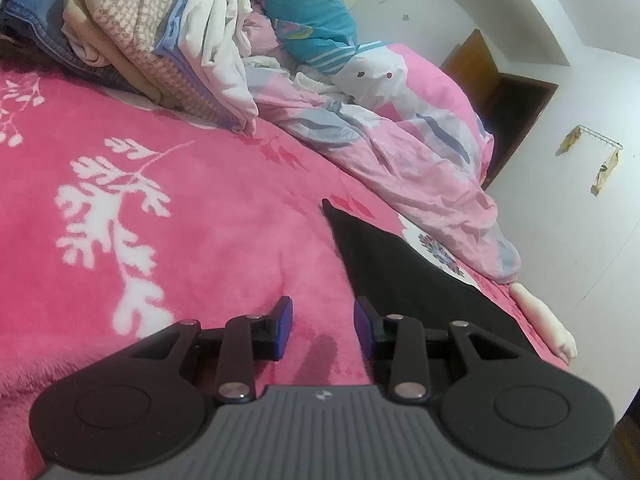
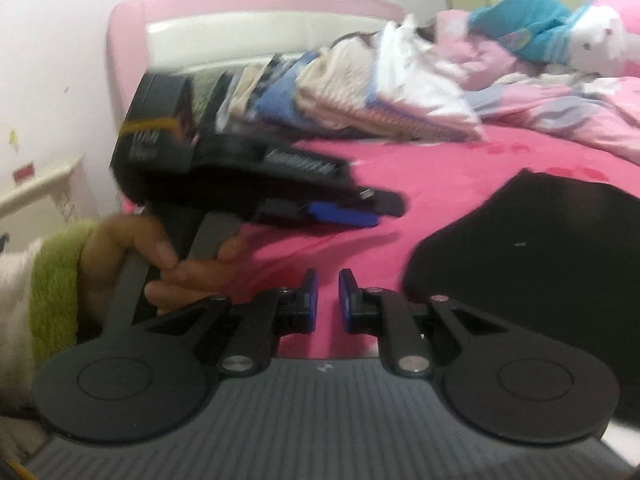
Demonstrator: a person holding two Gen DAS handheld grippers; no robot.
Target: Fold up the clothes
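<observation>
A pink blanket (image 1: 180, 208) covers a bed. The left wrist view shows the left gripper (image 1: 323, 326) partly open and empty over the blanket, with a black garment (image 1: 400, 280) lying flat just right of its right finger. Behind, a clothes pile (image 1: 160, 40) and a rumpled duvet (image 1: 400, 140).

Only the right wrist view shows a hand (image 2: 132, 252) holding the left gripper's handle, and a pink headboard (image 2: 240, 12). The right gripper (image 2: 328, 296) is nearly closed, empty, beside the garment.
</observation>
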